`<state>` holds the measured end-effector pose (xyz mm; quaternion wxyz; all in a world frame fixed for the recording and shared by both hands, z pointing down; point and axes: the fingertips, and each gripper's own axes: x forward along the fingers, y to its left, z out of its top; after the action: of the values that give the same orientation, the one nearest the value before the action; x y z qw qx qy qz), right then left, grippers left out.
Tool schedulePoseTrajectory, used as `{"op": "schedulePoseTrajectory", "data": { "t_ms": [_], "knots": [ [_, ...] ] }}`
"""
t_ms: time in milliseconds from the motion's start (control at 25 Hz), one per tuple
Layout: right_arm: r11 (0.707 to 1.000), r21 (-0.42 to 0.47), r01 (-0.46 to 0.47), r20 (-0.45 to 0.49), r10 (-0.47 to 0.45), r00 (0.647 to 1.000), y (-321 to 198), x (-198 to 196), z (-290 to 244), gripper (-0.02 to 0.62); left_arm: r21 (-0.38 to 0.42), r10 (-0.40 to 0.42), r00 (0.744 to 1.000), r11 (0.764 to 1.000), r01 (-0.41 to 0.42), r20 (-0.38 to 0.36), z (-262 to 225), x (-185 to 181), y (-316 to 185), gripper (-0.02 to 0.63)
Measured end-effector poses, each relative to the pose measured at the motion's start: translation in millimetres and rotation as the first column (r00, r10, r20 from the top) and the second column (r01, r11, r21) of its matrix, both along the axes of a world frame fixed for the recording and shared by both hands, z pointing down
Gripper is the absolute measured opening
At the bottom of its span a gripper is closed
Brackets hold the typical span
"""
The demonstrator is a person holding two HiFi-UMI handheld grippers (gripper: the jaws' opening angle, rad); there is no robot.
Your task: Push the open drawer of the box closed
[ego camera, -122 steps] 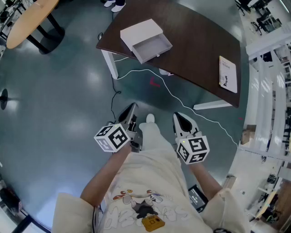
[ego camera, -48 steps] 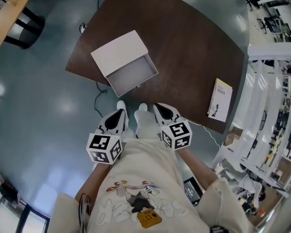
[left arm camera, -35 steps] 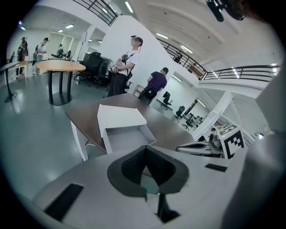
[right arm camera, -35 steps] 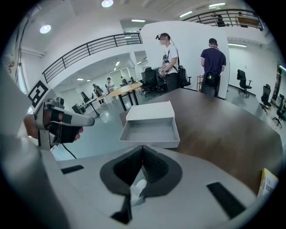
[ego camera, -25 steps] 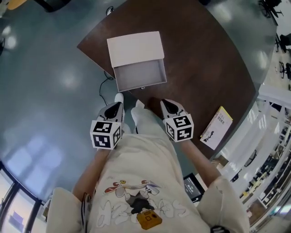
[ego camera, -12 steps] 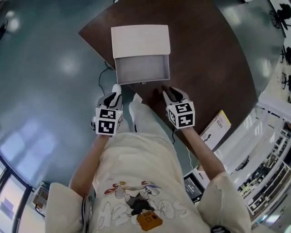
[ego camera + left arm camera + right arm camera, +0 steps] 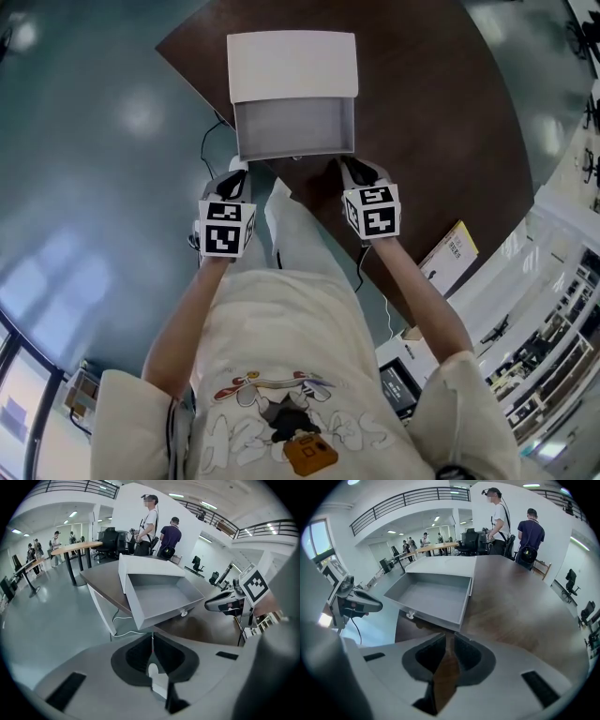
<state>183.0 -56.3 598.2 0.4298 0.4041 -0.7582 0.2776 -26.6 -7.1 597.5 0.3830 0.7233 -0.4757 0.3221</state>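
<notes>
A white box (image 7: 292,64) stands on the dark brown table (image 7: 441,122) with its grey drawer (image 7: 293,127) pulled out toward me, empty, a small knob (image 7: 183,613) on its front. Just short of the drawer's near left corner, off the table edge, my left gripper (image 7: 235,175) is shut with nothing in it. My right gripper (image 7: 352,169) hovers over the table by the near right corner, apart from the drawer front. Its jaws have just been closing and stand a narrow slit open, nothing between them. From the right gripper view the drawer (image 7: 429,595) lies straight ahead.
A yellow and white booklet (image 7: 448,258) lies on the table at the right. A cable (image 7: 208,142) runs over the floor under the table's left edge. Two people (image 7: 151,522) stand beyond the table's far side. More tables and chairs stand further off.
I have come up to the table, and the box now sits at the top of the head view. Both grippers have moved forward and down toward the drawer front.
</notes>
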Motion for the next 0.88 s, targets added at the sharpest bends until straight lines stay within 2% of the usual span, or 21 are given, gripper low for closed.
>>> {"op": "schedulePoseTrajectory", "data": {
  "t_ms": [120, 200, 400, 600, 720, 800, 880],
  "knots": [
    [1.000, -0.002, -0.004, 0.010, 0.004, 1.000, -2.2, -0.2, 0.9, 0.099, -0.003, -0.004, 1.000, 1.000, 0.004, -0.005, 1.0, -1.6, -0.9, 0.037],
    [1.000, -0.013, -0.022, 0.034, 0.023, 0.999, -0.7, -5.0, 1.3, 0.102, -0.003, -0.005, 1.000, 1.000, 0.005, -0.006, 2.8, -2.1, 0.0, 0.037],
    [0.993, -0.090, -0.079, 0.146, 0.092, 0.985, 7.0, -37.9, 5.3, 0.131, -0.016, -0.008, 1.000, 1.000, 0.007, -0.017, 3.9, 4.5, 0.1, 0.037],
    [0.982, -0.167, -0.089, 0.224, 0.126, 0.966, 12.7, -72.4, 4.1, 0.241, -0.022, 0.002, 0.999, 1.000, -0.003, -0.035, 1.2, 14.2, 4.4, 0.041],
    [0.975, -0.192, -0.110, 0.231, 0.154, 0.961, 13.8, -87.4, 7.4, 0.292, -0.027, 0.006, 0.999, 1.000, -0.007, -0.042, 2.9, 15.9, 7.3, 0.041],
    [0.968, -0.200, -0.153, 0.226, 0.197, 0.954, 12.2, -93.7, 10.2, 0.343, -0.029, 0.004, 0.999, 1.000, -0.006, -0.045, 4.0, 15.3, 8.0, 0.040],
    [0.962, -0.198, -0.187, 0.215, 0.229, 0.950, 9.7, -97.1, 12.3, 0.367, -0.031, 0.000, 0.999, 1.000, -0.002, -0.048, 4.5, 14.6, 7.6, 0.041]
  ]
}}
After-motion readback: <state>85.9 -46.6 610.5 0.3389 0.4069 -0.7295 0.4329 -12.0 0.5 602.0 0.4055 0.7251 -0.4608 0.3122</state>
